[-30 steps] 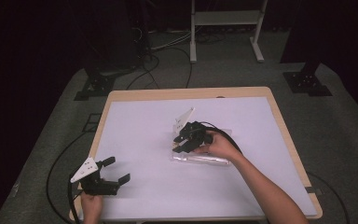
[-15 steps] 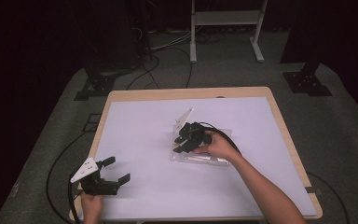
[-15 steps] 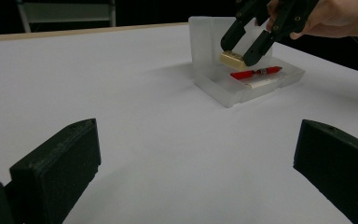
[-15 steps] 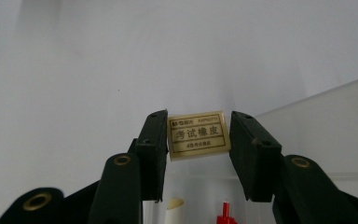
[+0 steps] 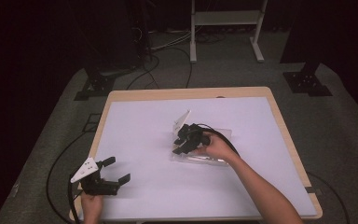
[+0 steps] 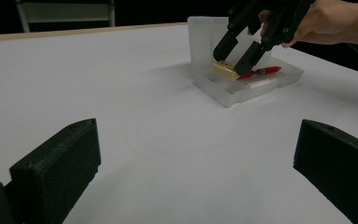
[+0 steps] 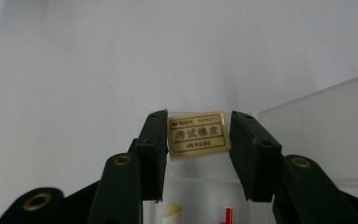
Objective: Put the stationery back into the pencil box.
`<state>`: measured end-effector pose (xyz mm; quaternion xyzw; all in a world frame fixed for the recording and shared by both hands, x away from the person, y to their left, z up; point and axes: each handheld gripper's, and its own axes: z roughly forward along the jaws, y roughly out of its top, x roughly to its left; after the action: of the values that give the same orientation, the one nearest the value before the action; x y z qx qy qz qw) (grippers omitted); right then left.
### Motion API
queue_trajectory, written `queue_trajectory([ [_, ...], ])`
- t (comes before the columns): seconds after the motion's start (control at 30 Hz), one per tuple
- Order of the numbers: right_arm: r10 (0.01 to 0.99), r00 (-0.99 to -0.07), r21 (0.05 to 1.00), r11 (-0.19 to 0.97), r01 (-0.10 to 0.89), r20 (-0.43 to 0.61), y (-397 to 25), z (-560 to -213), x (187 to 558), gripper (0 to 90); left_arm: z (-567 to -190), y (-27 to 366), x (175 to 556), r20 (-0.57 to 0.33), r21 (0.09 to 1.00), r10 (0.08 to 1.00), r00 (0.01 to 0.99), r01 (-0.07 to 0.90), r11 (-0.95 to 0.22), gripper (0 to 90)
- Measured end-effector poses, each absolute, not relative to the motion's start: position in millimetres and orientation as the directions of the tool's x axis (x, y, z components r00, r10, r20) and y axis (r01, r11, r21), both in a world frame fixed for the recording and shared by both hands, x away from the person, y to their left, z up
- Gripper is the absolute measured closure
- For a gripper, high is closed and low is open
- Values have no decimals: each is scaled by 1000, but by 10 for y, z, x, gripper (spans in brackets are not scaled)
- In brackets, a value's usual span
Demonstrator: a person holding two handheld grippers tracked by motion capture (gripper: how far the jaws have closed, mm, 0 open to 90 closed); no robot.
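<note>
On the white table (image 5: 140,126), the right gripper (image 7: 198,140) fingers clamp the eraser (image 7: 198,135) over the clear box (image 6: 261,86); the left gripper (image 5: 112,170) fingers gape wide.

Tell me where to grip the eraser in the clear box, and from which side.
Grip the eraser across its two short ends, coming from above: it lies flat, label up, at the open clear box end. The right gripper already straddles it that way.

Eraser (image 7: 198,135): glossy printed paper sleeve, cream-yellow. Pencil case (image 6: 242,91): frosted translucent plastic, smooth. Right gripper (image 7: 198,154) jaws: matt black plastic, brass-coloured metal inserts. Table (image 5: 135,140): matt white smooth top, pale wood edge. Pen (image 6: 261,72): glossy red plastic.
</note>
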<state>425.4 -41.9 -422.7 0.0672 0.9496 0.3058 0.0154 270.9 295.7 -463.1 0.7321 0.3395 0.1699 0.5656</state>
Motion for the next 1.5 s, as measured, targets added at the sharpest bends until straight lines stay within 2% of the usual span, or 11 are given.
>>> queue_trajectory([
  [1.5,154,-987,546,824,151,41,-365,-4418,4316,568,-4628,2955,2706,-136,943,689,712,306,-129,0],
])
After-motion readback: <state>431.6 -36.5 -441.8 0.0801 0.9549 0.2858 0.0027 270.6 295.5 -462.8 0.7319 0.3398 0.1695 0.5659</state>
